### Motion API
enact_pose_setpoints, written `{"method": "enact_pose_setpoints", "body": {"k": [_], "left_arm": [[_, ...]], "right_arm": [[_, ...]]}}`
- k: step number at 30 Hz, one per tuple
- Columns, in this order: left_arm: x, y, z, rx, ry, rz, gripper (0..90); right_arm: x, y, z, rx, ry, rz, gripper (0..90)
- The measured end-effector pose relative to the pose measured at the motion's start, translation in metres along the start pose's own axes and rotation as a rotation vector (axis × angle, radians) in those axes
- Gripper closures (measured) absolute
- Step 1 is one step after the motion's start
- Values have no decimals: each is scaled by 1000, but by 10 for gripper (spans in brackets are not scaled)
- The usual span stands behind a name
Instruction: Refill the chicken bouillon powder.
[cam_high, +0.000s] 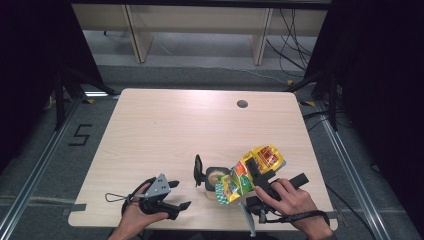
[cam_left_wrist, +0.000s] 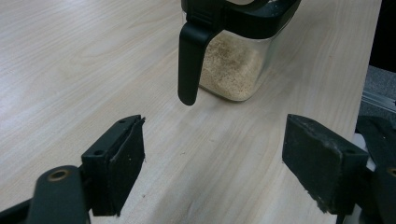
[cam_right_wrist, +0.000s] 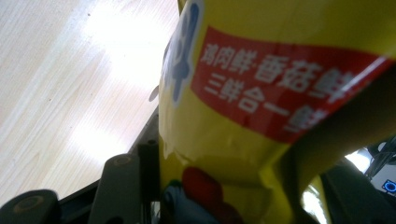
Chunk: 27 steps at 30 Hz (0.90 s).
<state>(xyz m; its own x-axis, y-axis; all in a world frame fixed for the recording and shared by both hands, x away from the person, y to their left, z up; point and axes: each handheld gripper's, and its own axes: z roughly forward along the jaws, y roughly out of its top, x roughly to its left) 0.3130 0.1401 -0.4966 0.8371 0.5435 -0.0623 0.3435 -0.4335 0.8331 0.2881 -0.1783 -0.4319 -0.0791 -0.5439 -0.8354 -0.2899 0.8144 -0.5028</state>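
Gripped the yellow bag (cam_high: 250, 175) at lower right in the right hand-held gripper (cam_high: 260, 182), tilted mouth-down over the open jar (cam_high: 214, 179) to pour. Kept the left hand-held gripper (cam_high: 175, 197) wide open, empty, lower left on the table (cam_high: 165, 125).

Light wood-grain counter (cam_high: 165, 130), rounded corners, a round cable hole (cam_high: 242, 104) well beyond the right tongs (cam_high: 252, 172). Clear container (cam_high: 215, 181) with black open lid and beige granules stands on it, between the two tongs, directly ahead of the left tongs (cam_high: 181, 195).
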Motion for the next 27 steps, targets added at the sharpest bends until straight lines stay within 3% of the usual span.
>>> {"method": "enact_pose_setpoints", "body": {"k": [2,4,5,8,11,15,19,21,22,23,24,27], "left_arm": [[0,0,0,1,1,-4,207],[1,0,-1,12,7,10,207],[0,0,0,-1,0,1,207],[0,0,0,-7,-2,-13,207],[0,0,0,0,0,-2,206],[1,0,-1,13,7,10,206],[0,0,0,-2,1,-7,207],[0,0,0,-1,0,1,207],[0,0,0,0,0,3,207],[0,0,0,-1,2,-7,207],[0,0,0,-3,1,-8,206],[0,0,0,-1,1,-5,206]], "right_arm": [[1,0,0,-2,-27,4,488],[0,0,0,-4,1,3,487],[1,0,0,-4,-26,-1,487],[1,0,0,-3,-26,5,488],[0,-1,0,-3,-9,10,488],[0,-1,0,-2,-22,-2,488],[0,-1,0,-1,-21,0,488],[-1,-2,0,-5,4,-3,488],[0,-2,0,-2,-19,-5,488],[-1,-2,0,-3,2,-3,488],[0,-2,0,1,-20,-6,488],[1,-2,0,2,-20,15,488]]}}
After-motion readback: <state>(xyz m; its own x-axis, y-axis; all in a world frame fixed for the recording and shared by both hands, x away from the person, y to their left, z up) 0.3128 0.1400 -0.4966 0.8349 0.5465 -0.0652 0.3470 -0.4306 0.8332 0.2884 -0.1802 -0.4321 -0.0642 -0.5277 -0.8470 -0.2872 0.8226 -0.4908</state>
